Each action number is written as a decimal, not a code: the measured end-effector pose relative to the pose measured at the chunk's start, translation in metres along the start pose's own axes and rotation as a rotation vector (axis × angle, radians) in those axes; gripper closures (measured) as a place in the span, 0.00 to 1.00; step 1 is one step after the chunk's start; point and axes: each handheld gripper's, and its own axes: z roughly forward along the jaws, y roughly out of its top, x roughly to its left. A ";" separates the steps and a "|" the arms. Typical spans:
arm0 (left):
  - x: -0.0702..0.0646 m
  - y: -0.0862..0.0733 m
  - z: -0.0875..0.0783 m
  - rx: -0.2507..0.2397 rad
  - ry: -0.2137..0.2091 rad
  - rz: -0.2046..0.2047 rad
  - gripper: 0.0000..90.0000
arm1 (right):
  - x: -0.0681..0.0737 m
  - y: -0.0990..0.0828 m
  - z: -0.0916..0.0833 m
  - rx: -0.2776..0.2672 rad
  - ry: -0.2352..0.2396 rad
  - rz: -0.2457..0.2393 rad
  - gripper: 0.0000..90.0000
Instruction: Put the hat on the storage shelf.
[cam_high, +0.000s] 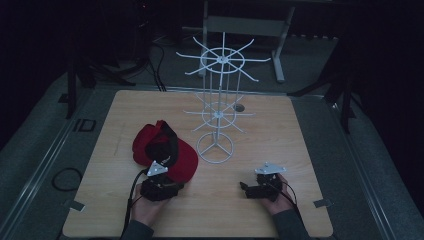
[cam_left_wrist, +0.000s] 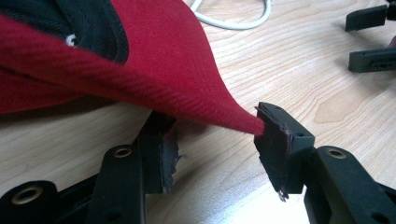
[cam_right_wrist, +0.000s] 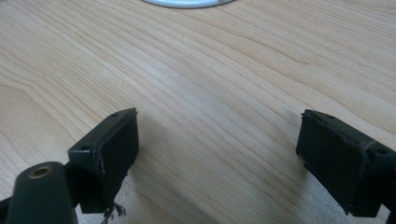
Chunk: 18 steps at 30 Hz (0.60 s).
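Observation:
A red cap (cam_high: 172, 152) with a black inside lies on the wooden table (cam_high: 270, 130), left of centre. My left gripper (cam_high: 162, 182) sits at the cap's near edge. In the left gripper view, it (cam_left_wrist: 215, 140) is open, with the cap's red brim (cam_left_wrist: 159, 60) reaching down between its jaws; the brim's tip touches the right jaw and covers the top of the left one. My right gripper (cam_high: 252, 189) rests on the table at the right, apart from the cap. In its own view, it (cam_right_wrist: 217, 149) stands open over bare wood.
A white wire rack (cam_high: 218, 95) with two tiers of radiating hooks stands mid-table on a ring base (cam_high: 215, 147), just right of the cap. The ring's edge (cam_left_wrist: 233, 21) shows beyond the brim. Dark floor, cables and a stand's legs lie past the far edge.

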 end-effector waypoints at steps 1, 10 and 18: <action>0.001 0.000 -0.001 0.001 0.011 0.004 0.57 | 0.000 0.000 0.000 0.000 0.000 -0.001 0.14; 0.022 0.000 -0.016 -0.030 0.085 -0.059 0.56 | 0.000 0.000 0.000 0.000 0.000 0.001 0.14; 0.034 0.006 -0.007 -0.016 0.102 -0.076 0.55 | 0.000 0.000 0.000 0.000 0.000 0.000 0.14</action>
